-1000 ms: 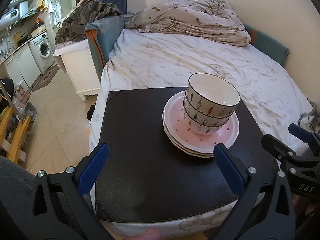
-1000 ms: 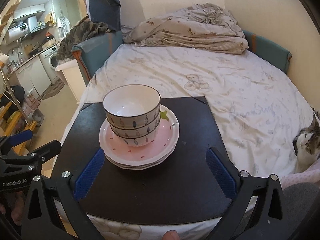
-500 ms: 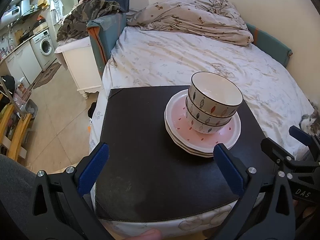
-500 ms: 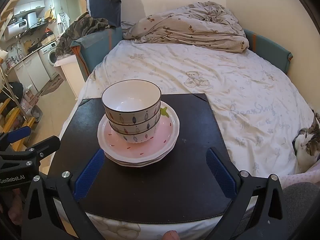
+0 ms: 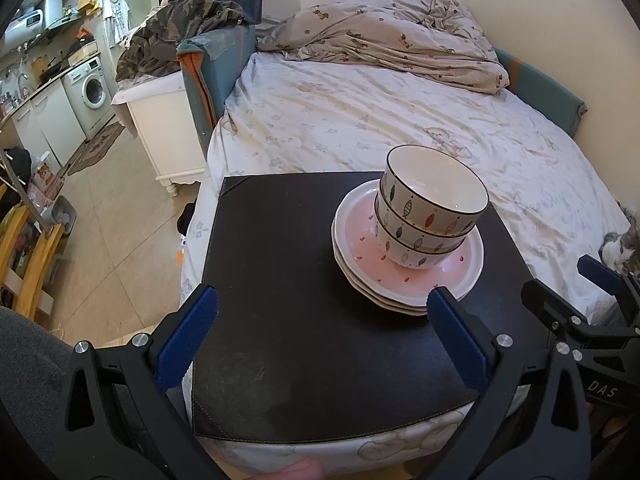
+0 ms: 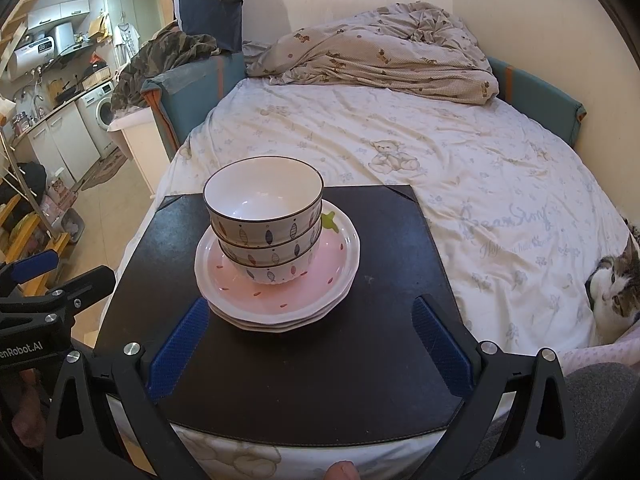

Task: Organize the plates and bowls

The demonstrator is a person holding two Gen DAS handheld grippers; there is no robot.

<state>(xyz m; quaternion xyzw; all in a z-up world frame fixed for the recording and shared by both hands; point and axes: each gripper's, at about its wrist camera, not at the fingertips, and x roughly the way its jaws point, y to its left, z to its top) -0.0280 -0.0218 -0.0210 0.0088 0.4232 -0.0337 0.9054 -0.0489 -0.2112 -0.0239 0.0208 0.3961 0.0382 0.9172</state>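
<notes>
Nested ceramic bowls [image 6: 264,224] on stacked pink plates [image 6: 276,280]: rigid, glazed, breakable, best gripped at rims; left gripper [image 5: 320,332] and right gripper [image 6: 308,340] both spread wide, empty.

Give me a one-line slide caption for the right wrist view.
Open right gripper faces three nested bowls on stacked pink plates, black mat on bed; cat at right.

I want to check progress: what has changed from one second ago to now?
Almost nothing. Both views shifted only slightly. The left gripper and right gripper stay open and empty, short of the dishes. The three bowls remain nested on the stack of plates, on the black mat.
</notes>
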